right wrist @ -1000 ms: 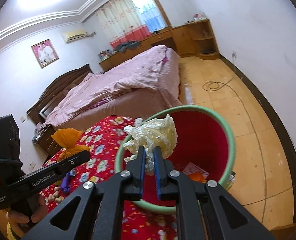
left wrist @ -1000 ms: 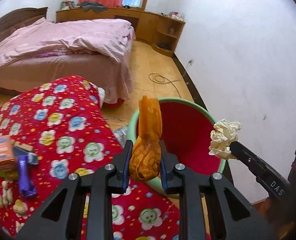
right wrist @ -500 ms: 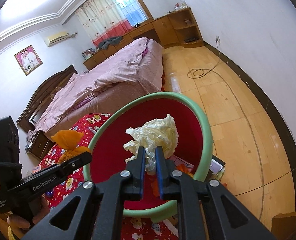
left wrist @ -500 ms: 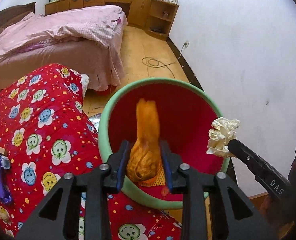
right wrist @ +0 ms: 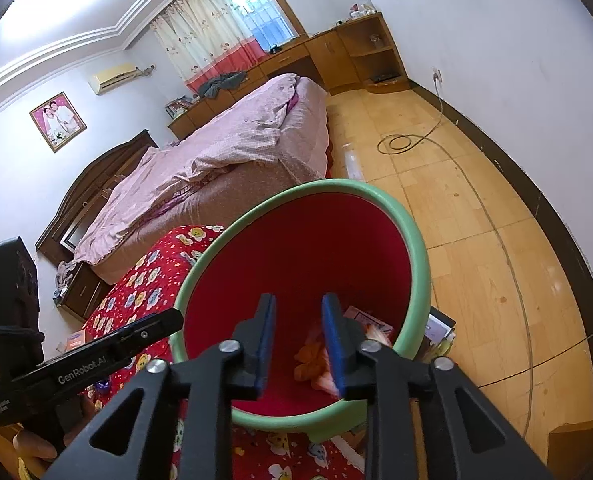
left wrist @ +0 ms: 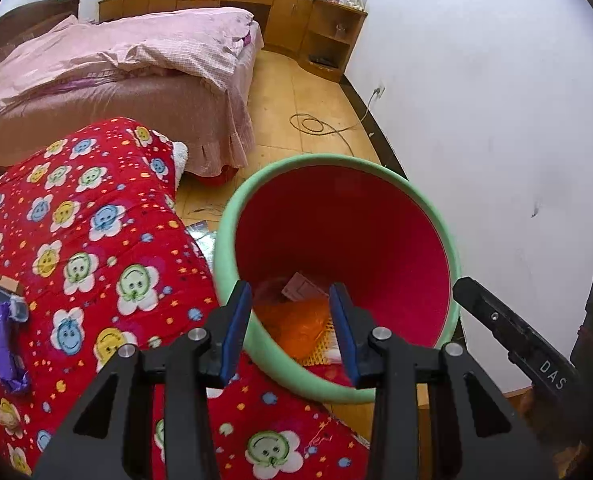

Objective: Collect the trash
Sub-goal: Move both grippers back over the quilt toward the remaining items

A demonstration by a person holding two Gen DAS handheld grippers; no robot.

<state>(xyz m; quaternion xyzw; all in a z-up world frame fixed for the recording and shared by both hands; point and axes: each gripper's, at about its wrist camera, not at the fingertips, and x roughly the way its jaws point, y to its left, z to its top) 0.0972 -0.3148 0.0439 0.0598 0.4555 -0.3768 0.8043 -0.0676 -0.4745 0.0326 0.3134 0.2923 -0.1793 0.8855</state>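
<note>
While both pairs of blue-padded jaws have just been opening and now stand apart with nothing between them, the left gripper (left wrist: 290, 324), lettered "GenRobot.AI", and the right gripper (right wrist: 298, 340), lettered "DAS", hang over the bin (left wrist: 452, 240), a round pail with green rim and smooth red wall. Orange mesh trash (left wrist: 296, 326) lies at its bottom, below the fingers, beside a pinkish packet (left wrist: 302, 286). A red smiley-flower quilt (left wrist: 88, 240) touches the bin.

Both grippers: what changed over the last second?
Both let go. The left gripper dropped its orange net bag, now in the bin; its jaws have just been opening, nothing between them. The right gripper released the crumpled paper, out of sight now; its jaws also opening, empty. Bin and red quilt unchanged.
</note>
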